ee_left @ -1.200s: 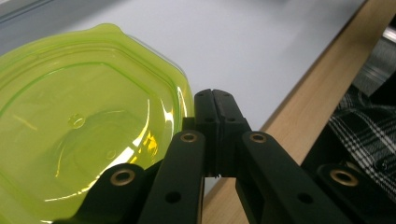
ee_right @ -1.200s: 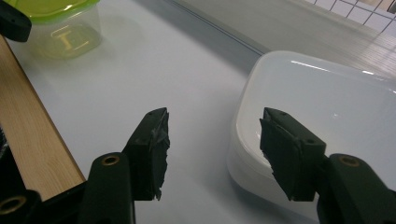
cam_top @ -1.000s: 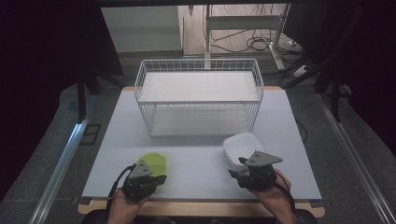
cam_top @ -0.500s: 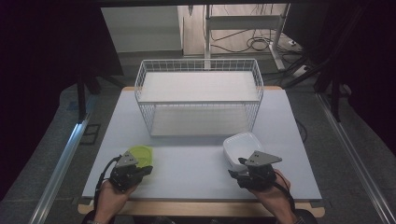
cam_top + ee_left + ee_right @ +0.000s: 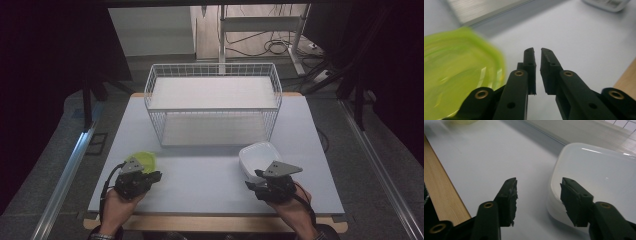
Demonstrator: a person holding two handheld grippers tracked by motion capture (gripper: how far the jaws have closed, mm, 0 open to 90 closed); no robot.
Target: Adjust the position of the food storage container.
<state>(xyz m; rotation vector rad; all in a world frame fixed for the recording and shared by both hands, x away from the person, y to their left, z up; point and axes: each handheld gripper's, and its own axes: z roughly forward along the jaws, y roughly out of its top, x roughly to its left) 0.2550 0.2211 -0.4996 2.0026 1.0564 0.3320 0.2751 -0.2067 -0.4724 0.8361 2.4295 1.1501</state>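
Left tool nearly closed — right tool spread wide.

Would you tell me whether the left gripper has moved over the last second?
Yes. In the high view, the left gripper slid left along the table's near edge, judged against the wire basket, uncovering more of the green bowl.

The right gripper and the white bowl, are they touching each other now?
Cannot tell. In the right gripper view, the right gripper stands open by the white bowl's rim, but one jaw overlaps the bowl's edge, hiding any gap.
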